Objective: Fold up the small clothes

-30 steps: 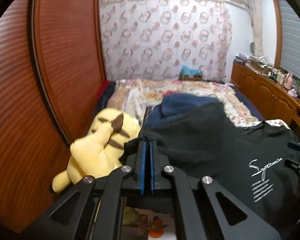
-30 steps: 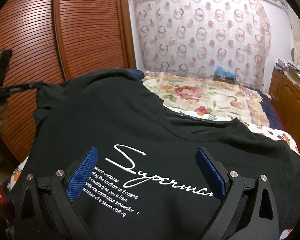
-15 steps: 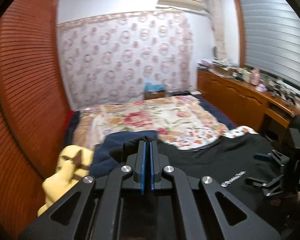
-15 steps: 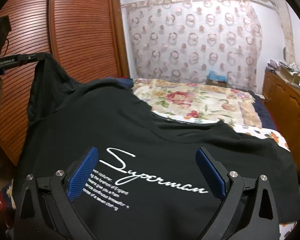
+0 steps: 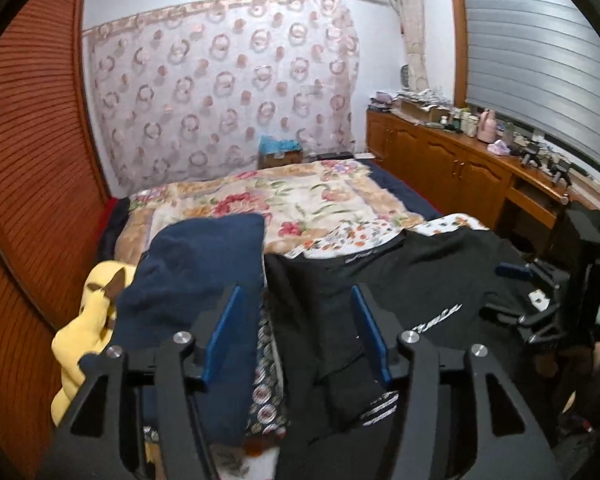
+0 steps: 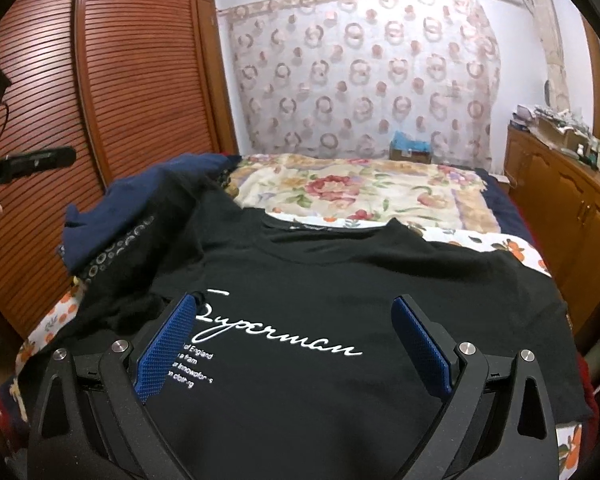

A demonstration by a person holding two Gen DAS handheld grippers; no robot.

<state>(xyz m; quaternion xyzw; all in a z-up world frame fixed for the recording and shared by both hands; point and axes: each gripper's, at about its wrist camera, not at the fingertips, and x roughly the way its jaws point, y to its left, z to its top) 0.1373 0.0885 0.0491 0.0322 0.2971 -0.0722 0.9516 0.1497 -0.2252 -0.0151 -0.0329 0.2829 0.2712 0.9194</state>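
Black tee [image 6: 340,280] under right claw [image 6: 296,340] (jaws spread).

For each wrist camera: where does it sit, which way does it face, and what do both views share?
Left wrist: on the open left gripper, facing up the bed over the navy garment; right gripper shows.
Right wrist: on the open right gripper, above the black printed T-shirt, facing the curtain.
Shared: T-shirt, floral bedspread, patterned curtain.
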